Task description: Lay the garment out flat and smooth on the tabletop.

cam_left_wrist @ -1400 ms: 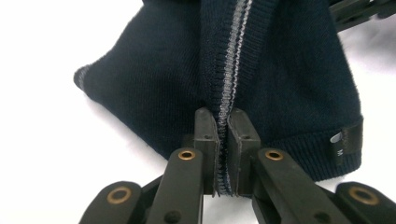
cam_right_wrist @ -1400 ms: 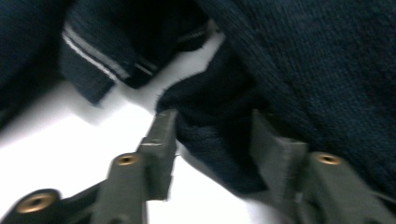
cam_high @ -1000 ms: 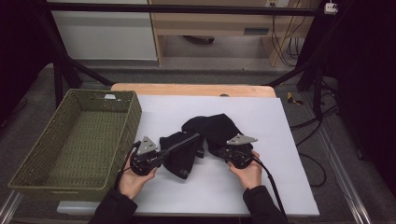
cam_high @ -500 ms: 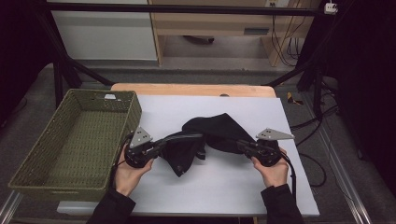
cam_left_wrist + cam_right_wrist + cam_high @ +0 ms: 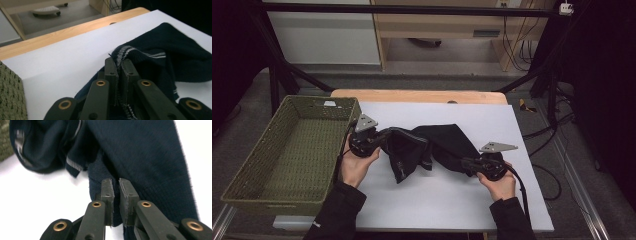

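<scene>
Olive-green woven wicker, the rectangular basket sits at the far left of the white-topped table. Just right of it, our left gripper is clamped on the grey-striped ribbed hem of the dark navy knitted garment; in the left gripper view the jaws pinch that edge tightly. The garment hangs slack between our hands, mid-table, one fold drooping toward the near edge and the rest bunched on the sheet. Farther right, our right gripper is closed on a plain fold of the same cloth, which the right gripper view shows nipped between its jaws. We judge the weak point to be that right hold: it catches only a thin pinch, so pulling our hands apart could slip it free. The loose drooping fold might also snag the basket rim.
</scene>
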Demonstrator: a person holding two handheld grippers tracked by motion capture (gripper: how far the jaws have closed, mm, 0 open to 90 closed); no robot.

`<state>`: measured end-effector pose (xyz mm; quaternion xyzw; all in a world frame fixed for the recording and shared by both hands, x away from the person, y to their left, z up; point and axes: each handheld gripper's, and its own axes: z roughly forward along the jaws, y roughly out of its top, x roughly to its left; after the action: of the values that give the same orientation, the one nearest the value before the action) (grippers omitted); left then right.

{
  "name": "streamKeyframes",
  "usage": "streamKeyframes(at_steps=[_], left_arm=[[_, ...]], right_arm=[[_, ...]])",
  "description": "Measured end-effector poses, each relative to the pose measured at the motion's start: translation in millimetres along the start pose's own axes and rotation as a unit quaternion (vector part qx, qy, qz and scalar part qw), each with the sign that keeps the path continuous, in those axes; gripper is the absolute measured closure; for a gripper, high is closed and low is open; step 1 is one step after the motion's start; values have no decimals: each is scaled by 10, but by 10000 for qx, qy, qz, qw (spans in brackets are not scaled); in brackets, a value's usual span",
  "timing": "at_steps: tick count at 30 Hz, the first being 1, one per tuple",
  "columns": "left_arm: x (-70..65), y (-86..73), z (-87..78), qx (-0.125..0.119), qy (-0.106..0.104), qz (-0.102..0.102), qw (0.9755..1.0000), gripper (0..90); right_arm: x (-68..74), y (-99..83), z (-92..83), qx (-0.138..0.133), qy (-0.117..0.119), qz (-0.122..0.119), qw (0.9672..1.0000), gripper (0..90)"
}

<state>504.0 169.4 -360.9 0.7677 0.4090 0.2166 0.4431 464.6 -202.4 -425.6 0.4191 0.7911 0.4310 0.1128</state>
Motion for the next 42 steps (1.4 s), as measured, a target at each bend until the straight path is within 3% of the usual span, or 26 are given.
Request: streamKeyframes(at_steps=[4, 7, 9, 12, 15, 18, 20, 21, 22, 23, 29, 32, 34, 36, 39, 40, 42], left_arm=[[62, -10, 12, 53, -14, -85, 9999, 845], [59, -25, 2, 82, 10, -48, 10000, 845], [55, -29, -6, 68, -4, -47, 10000, 845], [46, -28, -5, 53, -25, -24, 10000, 845], [40, -12, -9, 51, -48, -7, 10000, 845], [36, 18, -26, 32, -64, 15, 10000, 845], [30, 51, -45, 23, -74, 67, 9999, 845], [24, 73, -57, 31, -42, 121, 9999, 845], [24, 97, -71, 13, 13, 174, 9998, 845], [26, 120, -83, 6, 31, 190, 9998, 846], [62, 168, -39, 78, 156, 186, 9997, 845], [60, 108, 28, 230, 175, 197, 9994, 844], [55, 58, 65, 309, 161, 208, 9992, 844], [60, 12, 94, 391, 132, 218, 9989, 843], [68, -58, 124, 454, 111, 161, 9988, 837], [72, -80, 126, 472, 99, 141, 9987, 834], [76, -125, 126, 491, 47, 68, 9988, 822]], right_arm=[[75, -30, 140, 218, -49, -201, 9995, 770], [165, 55, 118, -191, -120, -456, 9987, 648], [217, 125, 95, -502, -319, -640, 9962, 566], [234, 175, 150, -645, -735, -820, 9918, 436], [161, 156, 299, -455, -991, -803, 9908, 369], [108, 118, 419, -276, -1168, -940, 9883, 424], [87, 123, 412, -305, -1472, -1057, 9830, 601], [66, 141, 377, -388, -1449, -961, 9840, 723], [39, 164, 330, -527, -1384, -805, 9857, 772], [11, 189, 283, -645, -1413, -697, 9854, 815], [-206, 335, 106, -1118, -1900, -385, 9746, 831], [-371, 377, 132, -1064, -2177, -236, 9699, 827], [-493, 374, 188, -888, -2384, -86, 9671, 811], [-606, 353, 267, -600, -2481, 16, 9669, 770], [-716, 297, 367, -131, -2526, 111, 9674, 638], [-721, 281, 371, -67, -2535, 80, 9673, 599], [-686, 259, 325, -196, -2475, 68, 9687, 560]])
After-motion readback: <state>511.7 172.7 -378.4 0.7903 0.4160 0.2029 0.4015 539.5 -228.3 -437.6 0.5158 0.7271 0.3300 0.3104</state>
